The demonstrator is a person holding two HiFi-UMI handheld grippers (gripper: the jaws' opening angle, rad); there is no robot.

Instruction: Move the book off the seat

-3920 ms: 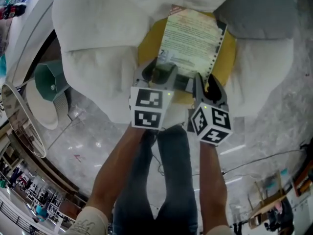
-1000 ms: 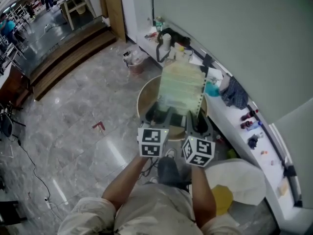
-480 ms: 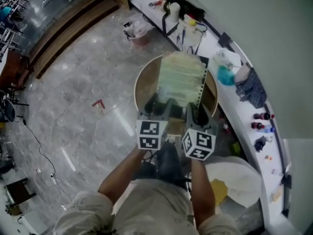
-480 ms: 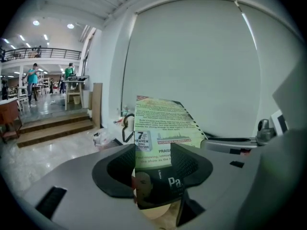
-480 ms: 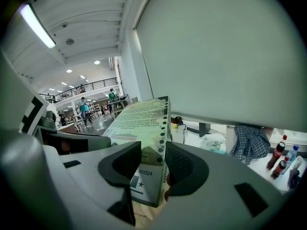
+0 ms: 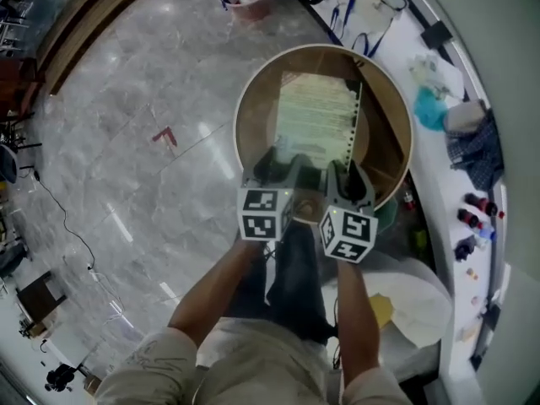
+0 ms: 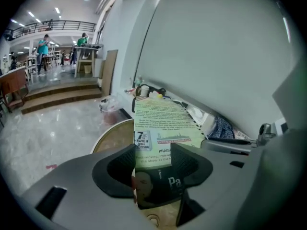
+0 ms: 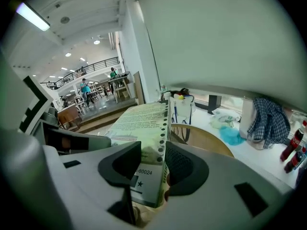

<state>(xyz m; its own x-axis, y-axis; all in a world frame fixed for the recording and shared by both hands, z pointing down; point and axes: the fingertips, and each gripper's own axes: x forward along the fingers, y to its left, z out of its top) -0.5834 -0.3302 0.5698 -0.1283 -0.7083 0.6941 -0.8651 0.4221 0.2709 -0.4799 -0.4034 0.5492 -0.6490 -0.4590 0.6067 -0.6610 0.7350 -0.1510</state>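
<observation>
A pale green paperback book (image 6: 316,116) lies flat, back cover up, above a round wooden table (image 6: 257,112). My left gripper (image 6: 281,169) is shut on the book's near left corner, and my right gripper (image 6: 339,174) is shut on its near right edge. In the left gripper view the book (image 7: 160,123) runs out from between the dark pads (image 7: 120,169) of my left gripper (image 7: 152,169). The right gripper view shows the book (image 8: 144,123), its dotted edge clamped in my right gripper (image 8: 152,169). The white seat with a yellow cushion (image 6: 384,315) is behind me at the lower right.
A long white counter (image 6: 472,116) curves along the right, holding a teal cloth (image 6: 432,108), a plaid cloth (image 6: 477,146), bottles (image 6: 477,205) and cables. Grey marble floor (image 6: 126,142) spreads to the left. Wooden steps (image 7: 53,97) and people stand far off.
Holding the book in both grippers, I have turned away from the white seat to the round table. Over the last second the table has come nearer, under the book.
</observation>
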